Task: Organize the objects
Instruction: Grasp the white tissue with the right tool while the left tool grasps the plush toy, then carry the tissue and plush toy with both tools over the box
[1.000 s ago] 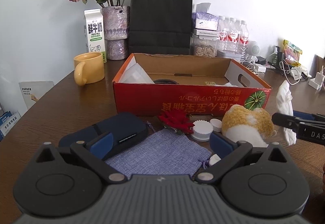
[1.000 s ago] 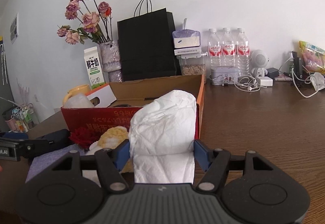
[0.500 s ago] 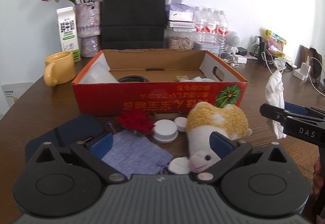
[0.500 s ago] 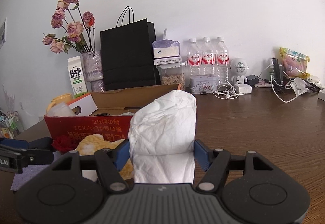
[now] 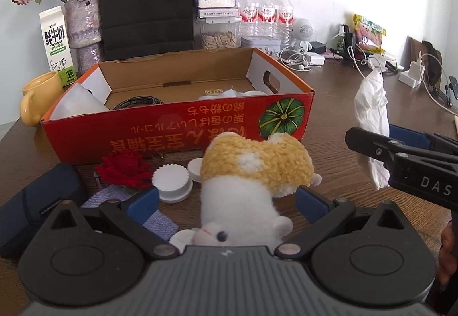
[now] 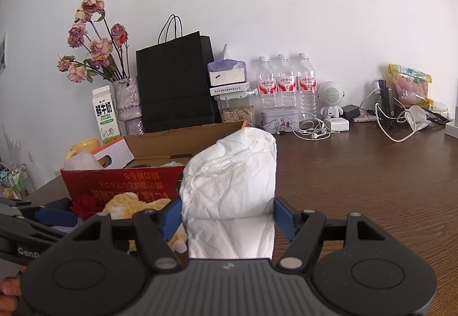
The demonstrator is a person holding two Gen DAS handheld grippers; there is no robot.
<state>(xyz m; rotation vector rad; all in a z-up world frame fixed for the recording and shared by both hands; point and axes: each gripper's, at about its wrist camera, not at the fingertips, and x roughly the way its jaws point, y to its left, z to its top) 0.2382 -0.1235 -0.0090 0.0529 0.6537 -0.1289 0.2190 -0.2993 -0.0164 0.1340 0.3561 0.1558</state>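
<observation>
White tissue (image 6: pixel 232 190) clamped between right jaws

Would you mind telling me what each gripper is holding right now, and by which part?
The right gripper grips the white tissue wad across its lower middle. The left gripper holds nothing; its fingers straddle the plush toy.

Yellow-white plush toy (image 5: pixel 252 173) lying beside red box (image 5: pixel 177 127)
</observation>
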